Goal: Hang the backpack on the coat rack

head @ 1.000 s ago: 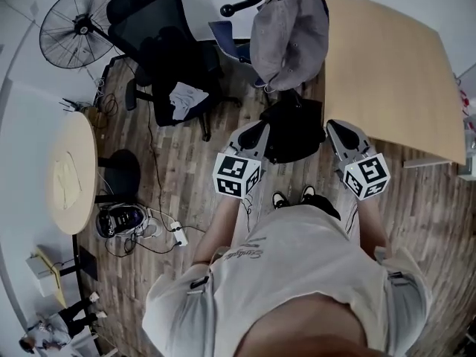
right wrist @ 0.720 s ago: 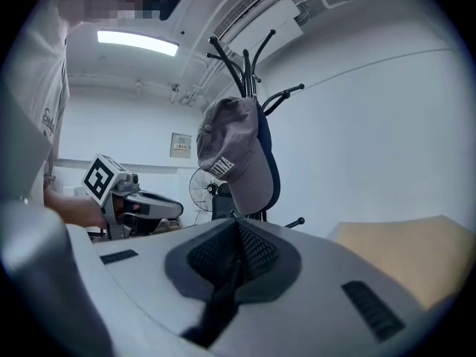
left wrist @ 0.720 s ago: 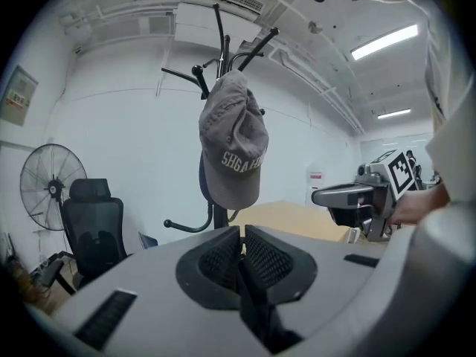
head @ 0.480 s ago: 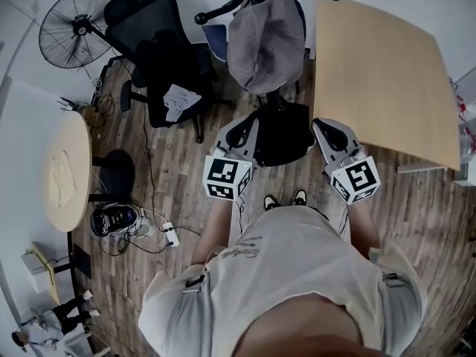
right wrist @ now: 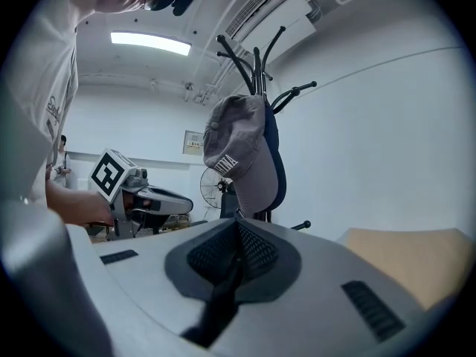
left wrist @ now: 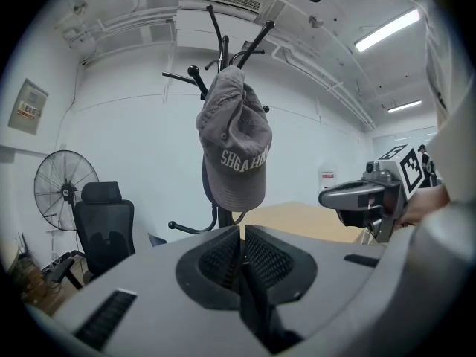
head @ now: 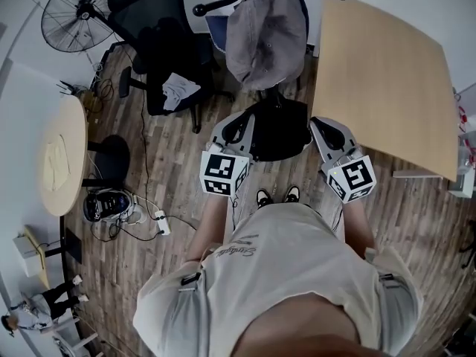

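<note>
Two grippers are at work on your side of the coat rack. Your left gripper has its jaws pressed together on a black strap of the backpack. Your right gripper pinches a black strap in the same way. The backpack hangs between both grippers, just short of the coat rack and clear of its pegs. A grey cap hangs on the coat rack. A wooden desk stands to its right, and an office chair and floor fan to its left.
</note>
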Demonstrator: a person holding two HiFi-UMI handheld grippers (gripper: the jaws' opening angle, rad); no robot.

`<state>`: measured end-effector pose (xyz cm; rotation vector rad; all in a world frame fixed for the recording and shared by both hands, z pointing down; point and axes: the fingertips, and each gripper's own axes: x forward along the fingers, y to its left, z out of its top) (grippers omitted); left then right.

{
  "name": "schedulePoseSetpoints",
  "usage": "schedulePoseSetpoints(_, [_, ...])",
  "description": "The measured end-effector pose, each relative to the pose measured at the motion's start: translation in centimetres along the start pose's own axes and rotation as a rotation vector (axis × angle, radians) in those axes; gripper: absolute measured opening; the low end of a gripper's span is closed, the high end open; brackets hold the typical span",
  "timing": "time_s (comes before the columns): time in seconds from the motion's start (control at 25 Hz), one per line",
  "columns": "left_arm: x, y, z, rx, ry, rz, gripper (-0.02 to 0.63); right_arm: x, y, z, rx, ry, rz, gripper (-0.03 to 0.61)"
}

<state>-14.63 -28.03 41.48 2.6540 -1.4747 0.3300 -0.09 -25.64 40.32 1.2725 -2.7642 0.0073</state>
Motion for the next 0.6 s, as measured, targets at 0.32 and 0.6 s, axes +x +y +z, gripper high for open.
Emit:
schedulePoseSetpoints(0.32, [-0.6,0.4,-1.3,-0.041,0.007,0.014,0.031,-0.8,-0.4,-1.4,-0.001,0.058,-0.009,-0.006])
schedulePoseSetpoints(0.6, [-1.4,0.8,-1.3,-0.051,-0.008,0.007,0.032,-0.1,0.7,-1.3,-0.036,0.075,-0.005,-0.006])
